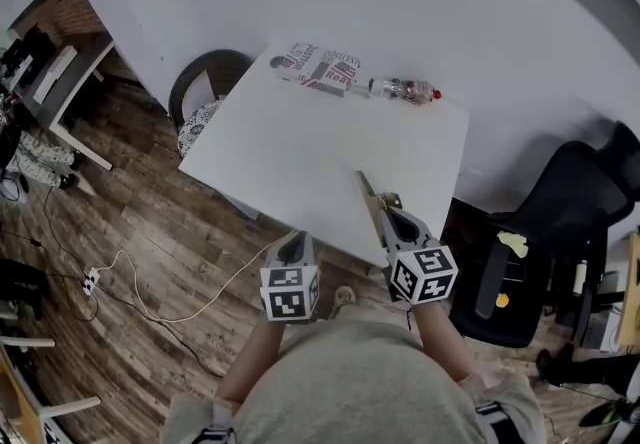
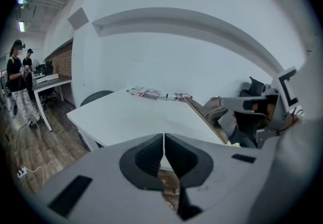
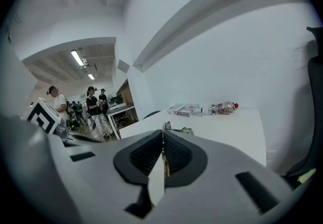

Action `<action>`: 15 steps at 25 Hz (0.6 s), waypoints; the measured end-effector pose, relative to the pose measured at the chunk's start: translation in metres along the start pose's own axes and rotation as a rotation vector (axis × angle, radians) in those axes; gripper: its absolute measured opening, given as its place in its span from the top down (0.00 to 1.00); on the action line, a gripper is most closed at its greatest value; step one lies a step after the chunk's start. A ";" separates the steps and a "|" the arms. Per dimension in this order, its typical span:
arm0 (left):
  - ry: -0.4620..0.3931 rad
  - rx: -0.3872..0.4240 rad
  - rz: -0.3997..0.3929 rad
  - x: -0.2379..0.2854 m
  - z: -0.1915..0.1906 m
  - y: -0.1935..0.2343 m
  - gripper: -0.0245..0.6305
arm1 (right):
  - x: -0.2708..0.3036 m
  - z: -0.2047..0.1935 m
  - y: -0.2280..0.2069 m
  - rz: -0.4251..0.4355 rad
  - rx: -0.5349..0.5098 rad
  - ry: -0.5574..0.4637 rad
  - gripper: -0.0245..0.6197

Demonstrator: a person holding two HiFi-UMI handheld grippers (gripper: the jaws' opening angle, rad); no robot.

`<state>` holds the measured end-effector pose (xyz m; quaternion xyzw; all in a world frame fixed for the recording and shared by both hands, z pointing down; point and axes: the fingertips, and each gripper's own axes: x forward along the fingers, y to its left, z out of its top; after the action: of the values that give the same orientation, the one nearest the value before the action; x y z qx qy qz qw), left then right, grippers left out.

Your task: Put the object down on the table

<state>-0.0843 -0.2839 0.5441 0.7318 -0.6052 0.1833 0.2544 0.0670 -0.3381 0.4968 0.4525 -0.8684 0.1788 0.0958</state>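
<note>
A thin brown clipboard [image 1: 372, 210] with a metal clip stands on edge over the near right part of the white table [image 1: 300, 152]. My right gripper [image 1: 397, 220] is shut on its near end. In the right gripper view the clipboard's [image 3: 162, 170] pale edge runs between the shut jaws of the right gripper [image 3: 162, 153], and the clip shows just beyond them. The left gripper view shows the clipboard [image 2: 204, 118] slanting above the table's right side. My left gripper [image 1: 293, 246] hangs shut and empty below the table's near edge, with the left gripper's [image 2: 164, 153] pads pressed together.
A printed packet [image 1: 322, 69] and a lying plastic bottle [image 1: 405, 89] with a red cap sit at the table's far edge by the wall. A black office chair [image 1: 560, 222] stands right, a dark round chair [image 1: 205, 82] left. A cable [image 1: 150, 307] crosses the wood floor. People [image 2: 17, 81] stand far left.
</note>
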 end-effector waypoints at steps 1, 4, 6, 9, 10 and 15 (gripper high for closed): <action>0.003 -0.003 0.003 0.004 0.001 0.000 0.95 | 0.004 0.000 -0.004 0.003 -0.001 0.005 0.95; 0.008 -0.011 0.010 0.016 0.005 0.000 0.95 | 0.017 -0.001 -0.014 0.012 -0.006 0.017 0.95; 0.011 -0.013 0.015 0.024 0.007 -0.001 0.95 | 0.024 -0.002 -0.020 0.018 -0.008 0.027 0.95; 0.013 -0.015 0.019 0.034 0.011 -0.002 0.95 | 0.034 -0.005 -0.028 0.023 -0.010 0.042 0.95; 0.014 -0.015 0.021 0.037 0.012 -0.002 0.95 | 0.037 -0.006 -0.031 0.023 -0.011 0.048 0.95; 0.013 -0.020 0.028 0.049 0.018 -0.002 0.95 | 0.054 -0.012 -0.044 0.026 -0.023 0.075 0.95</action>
<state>-0.0729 -0.3332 0.5575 0.7193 -0.6156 0.1855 0.2633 0.0719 -0.3971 0.5353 0.4330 -0.8720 0.1870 0.1311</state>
